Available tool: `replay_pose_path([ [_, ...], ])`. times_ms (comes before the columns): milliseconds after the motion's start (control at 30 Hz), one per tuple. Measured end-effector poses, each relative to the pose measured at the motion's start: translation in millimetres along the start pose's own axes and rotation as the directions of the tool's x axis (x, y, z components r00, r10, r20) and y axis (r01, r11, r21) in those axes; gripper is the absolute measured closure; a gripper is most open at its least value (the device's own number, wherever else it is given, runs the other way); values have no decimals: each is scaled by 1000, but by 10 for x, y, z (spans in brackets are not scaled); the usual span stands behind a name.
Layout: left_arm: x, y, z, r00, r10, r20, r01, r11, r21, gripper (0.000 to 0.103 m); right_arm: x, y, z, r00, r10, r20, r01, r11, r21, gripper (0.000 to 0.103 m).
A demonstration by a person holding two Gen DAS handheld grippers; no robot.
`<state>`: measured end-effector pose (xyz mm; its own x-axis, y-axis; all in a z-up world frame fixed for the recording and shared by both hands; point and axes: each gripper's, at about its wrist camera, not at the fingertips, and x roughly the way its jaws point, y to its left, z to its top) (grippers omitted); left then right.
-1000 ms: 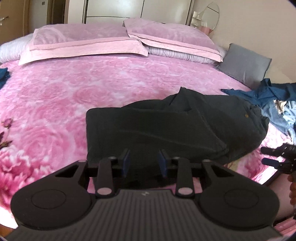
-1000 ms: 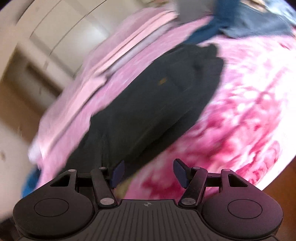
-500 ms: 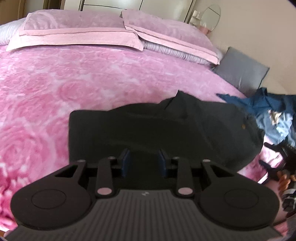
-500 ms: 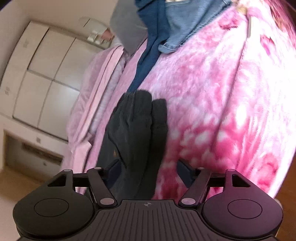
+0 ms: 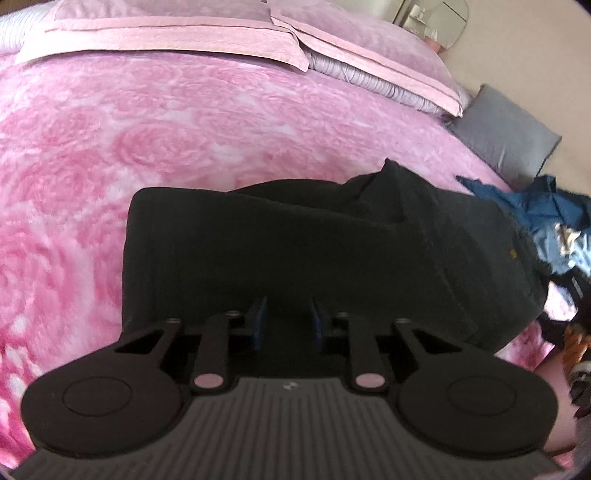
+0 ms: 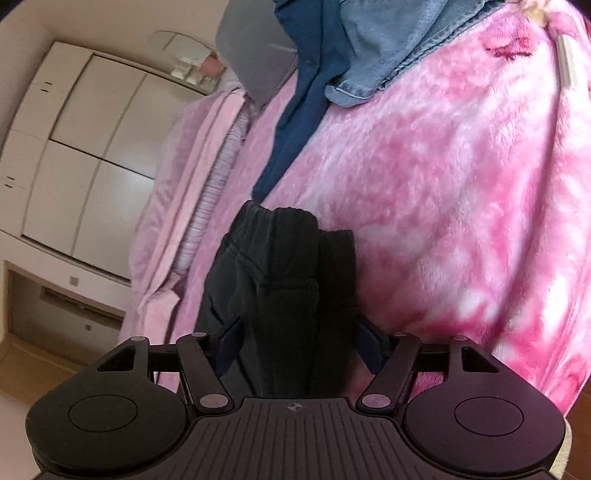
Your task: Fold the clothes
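Folded black trousers (image 5: 314, 251) lie on the pink floral bed cover (image 5: 110, 147). My left gripper (image 5: 286, 323) sits at their near edge, jaws a small way apart with dark cloth between the blue pads; I cannot tell if they pinch it. In the right wrist view, the trousers' waistband end (image 6: 280, 280) runs between the pads of my right gripper (image 6: 299, 341), which stands wide open around the folded stack.
A pile of blue garments lies at the right of the bed (image 5: 546, 218) and shows in the right wrist view (image 6: 332, 55). A grey cushion (image 5: 506, 129) and pink pillows (image 5: 166, 33) sit at the head. White wardrobes (image 6: 85, 147) stand behind.
My left gripper has moved closer over the trousers. My right gripper swung round and came in to the trousers' waistband end, which now lies between its open jaws.
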<state>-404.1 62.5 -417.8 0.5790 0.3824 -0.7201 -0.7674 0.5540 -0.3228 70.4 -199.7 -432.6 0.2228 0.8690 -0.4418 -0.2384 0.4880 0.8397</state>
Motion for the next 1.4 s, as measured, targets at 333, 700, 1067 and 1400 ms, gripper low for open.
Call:
replay_pose_path([
  [333,-58,146,70,1000,-8,17,9,998,-57,86,99,503,-426,981,-168,93,192,879,-436,85],
  [700,-636,649,-124,993,-17,119,39,983,-179,86,-284,2068,-2530,943,176,284,290,-10,-957,90],
  [1067,-884,989,-317,984,-101,150,145,935,-323,86,-28,1792,-4529,995,49,-84,-37,-606,-795,47],
  [1400,-685,934,-240,925,-323,202,380,816,-435,69,-453,1815,-3113,993,92,-79,-91,140,-986,43],
])
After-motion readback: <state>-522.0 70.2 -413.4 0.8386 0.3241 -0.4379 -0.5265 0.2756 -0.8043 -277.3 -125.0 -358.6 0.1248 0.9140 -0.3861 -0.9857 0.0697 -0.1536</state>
